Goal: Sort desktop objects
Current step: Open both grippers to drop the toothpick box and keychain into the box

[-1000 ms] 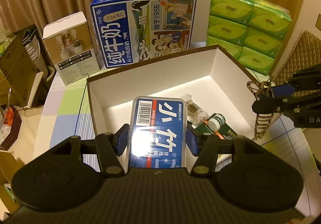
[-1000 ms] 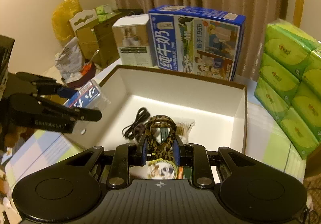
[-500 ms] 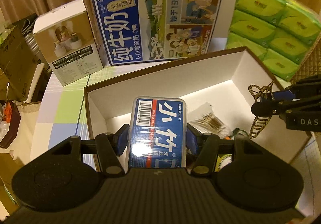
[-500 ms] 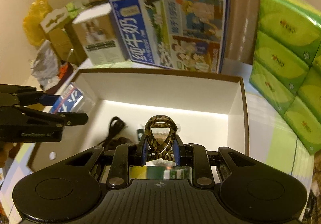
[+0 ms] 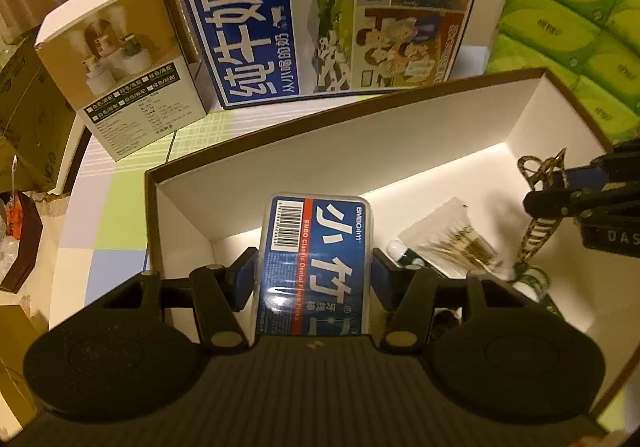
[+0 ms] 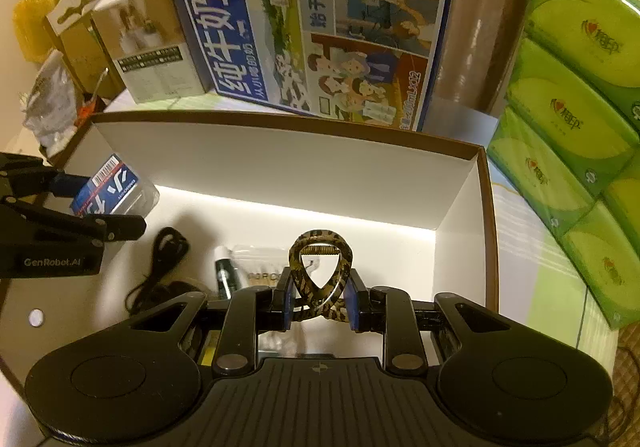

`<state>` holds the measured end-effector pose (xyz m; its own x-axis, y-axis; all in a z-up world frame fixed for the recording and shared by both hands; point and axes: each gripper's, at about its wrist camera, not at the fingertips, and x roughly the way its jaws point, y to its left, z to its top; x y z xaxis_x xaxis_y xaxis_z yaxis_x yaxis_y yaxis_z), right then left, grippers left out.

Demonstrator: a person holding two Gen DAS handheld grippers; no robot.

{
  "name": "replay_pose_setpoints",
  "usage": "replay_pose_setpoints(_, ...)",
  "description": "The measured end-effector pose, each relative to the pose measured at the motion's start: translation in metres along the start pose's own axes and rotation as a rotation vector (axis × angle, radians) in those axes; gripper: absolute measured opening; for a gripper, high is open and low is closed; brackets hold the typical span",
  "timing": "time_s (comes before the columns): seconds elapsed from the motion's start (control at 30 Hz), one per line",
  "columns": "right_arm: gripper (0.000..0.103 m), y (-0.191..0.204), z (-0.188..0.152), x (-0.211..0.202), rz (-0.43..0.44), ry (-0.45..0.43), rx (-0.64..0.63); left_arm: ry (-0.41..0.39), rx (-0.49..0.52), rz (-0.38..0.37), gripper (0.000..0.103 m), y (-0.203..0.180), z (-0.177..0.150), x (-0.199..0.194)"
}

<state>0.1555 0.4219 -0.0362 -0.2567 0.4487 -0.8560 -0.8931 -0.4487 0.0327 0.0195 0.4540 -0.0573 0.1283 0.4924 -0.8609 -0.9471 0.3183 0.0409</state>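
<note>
My left gripper is shut on a clear case of dental floss picks with a blue label, held over the left part of the white open box. My right gripper is shut on a leopard-patterned hair claw, over the box's right part. From the right wrist view the floss case and the left gripper's fingers show at the left; from the left wrist view the hair claw shows at the right. Inside the box lie a black cable, a small dark bottle and a bag of cotton swabs.
A blue milk carton stands just behind the box, a small white product box to its left, stacked green tissue packs to the right. Cardboard boxes and bags crowd the far left. The checked tablecloth shows around the box.
Both grippers have moved forward and down over the box, each still holding its object. The box and the milk carton now appear closer and larger.
</note>
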Motion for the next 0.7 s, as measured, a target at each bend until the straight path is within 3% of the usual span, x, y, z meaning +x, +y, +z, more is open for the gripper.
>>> replay_pose_setpoints(0.7, 0.022, -0.011, 0.004, 0.038, -0.027, 0.076, -0.115, 0.073, 0.097, 0.072, 0.055, -0.005, 0.007, 0.056)
